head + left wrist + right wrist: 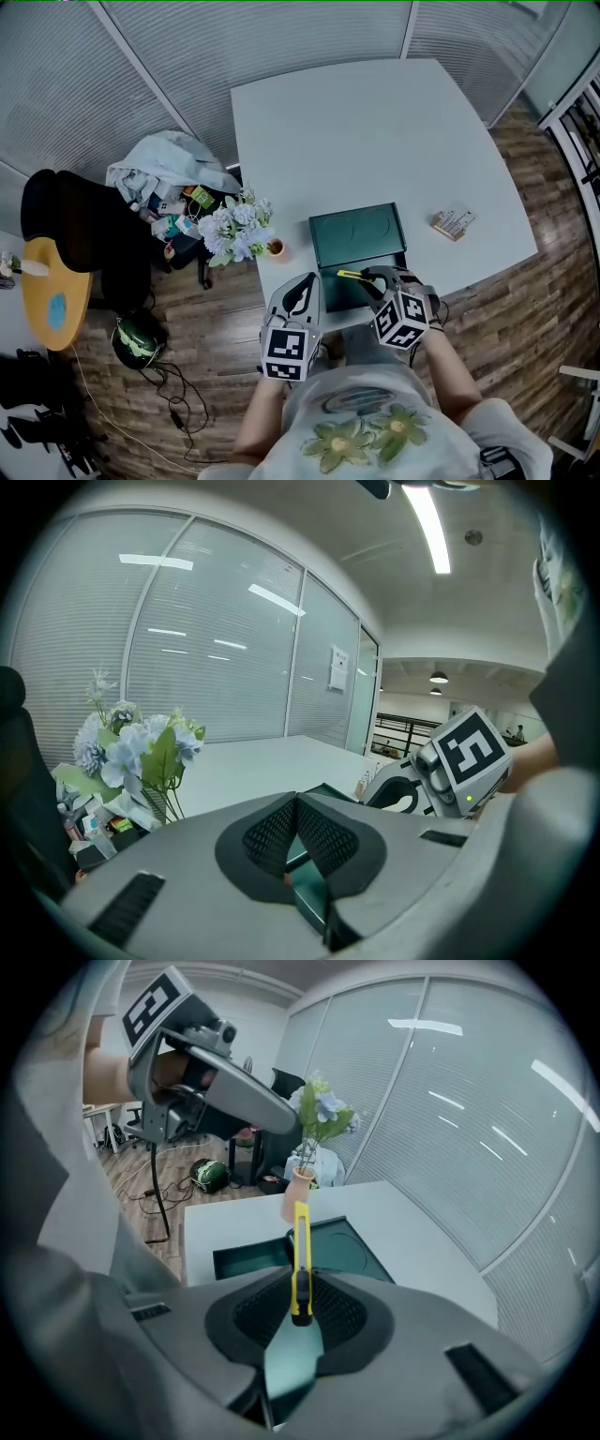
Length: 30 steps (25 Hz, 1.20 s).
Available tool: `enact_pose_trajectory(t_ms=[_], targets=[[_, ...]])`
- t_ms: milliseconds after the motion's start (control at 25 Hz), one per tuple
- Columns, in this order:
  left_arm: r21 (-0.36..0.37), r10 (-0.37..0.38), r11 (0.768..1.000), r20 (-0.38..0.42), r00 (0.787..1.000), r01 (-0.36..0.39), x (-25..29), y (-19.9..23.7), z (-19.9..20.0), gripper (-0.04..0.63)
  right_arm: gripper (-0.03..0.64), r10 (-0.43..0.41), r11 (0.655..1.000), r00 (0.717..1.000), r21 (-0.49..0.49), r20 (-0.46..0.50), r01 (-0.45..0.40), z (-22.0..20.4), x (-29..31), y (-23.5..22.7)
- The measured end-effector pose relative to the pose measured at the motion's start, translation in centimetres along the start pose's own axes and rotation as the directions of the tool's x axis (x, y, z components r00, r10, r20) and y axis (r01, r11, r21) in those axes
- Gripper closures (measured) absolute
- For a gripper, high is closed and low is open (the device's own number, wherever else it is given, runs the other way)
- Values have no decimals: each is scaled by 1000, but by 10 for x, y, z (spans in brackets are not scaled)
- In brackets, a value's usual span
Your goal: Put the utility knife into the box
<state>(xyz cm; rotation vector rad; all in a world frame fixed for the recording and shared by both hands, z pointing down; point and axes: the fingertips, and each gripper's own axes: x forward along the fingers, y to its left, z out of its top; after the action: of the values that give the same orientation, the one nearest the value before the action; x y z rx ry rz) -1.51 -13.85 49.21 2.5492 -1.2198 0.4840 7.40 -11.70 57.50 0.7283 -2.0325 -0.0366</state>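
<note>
Right gripper (371, 280), nearest the lens, had its fingers clamped on one end of the yellow utility knife (300, 1258). The rest of the knife pointed out over the open dark-green box (360, 238) at the near edge of the tabletop (375, 131). Left gripper (305, 282) sat just beside the box's left side, fingers closed tip to tip, nothing between them.

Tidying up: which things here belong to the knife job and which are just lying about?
Job: yellow utility knife, open dark green box, right gripper.
Lying about: pale flowers in a small vase, small striped packet, green helmet.
</note>
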Motion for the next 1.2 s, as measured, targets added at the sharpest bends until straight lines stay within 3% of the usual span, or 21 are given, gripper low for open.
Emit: enact_pose_trajectory(t_ms=[1200], targets=[[-21, 38, 999, -27, 999, -39, 1, 2, -6, 598, 545, 120, 992, 988, -19, -100, -123, -33, 34, 20]])
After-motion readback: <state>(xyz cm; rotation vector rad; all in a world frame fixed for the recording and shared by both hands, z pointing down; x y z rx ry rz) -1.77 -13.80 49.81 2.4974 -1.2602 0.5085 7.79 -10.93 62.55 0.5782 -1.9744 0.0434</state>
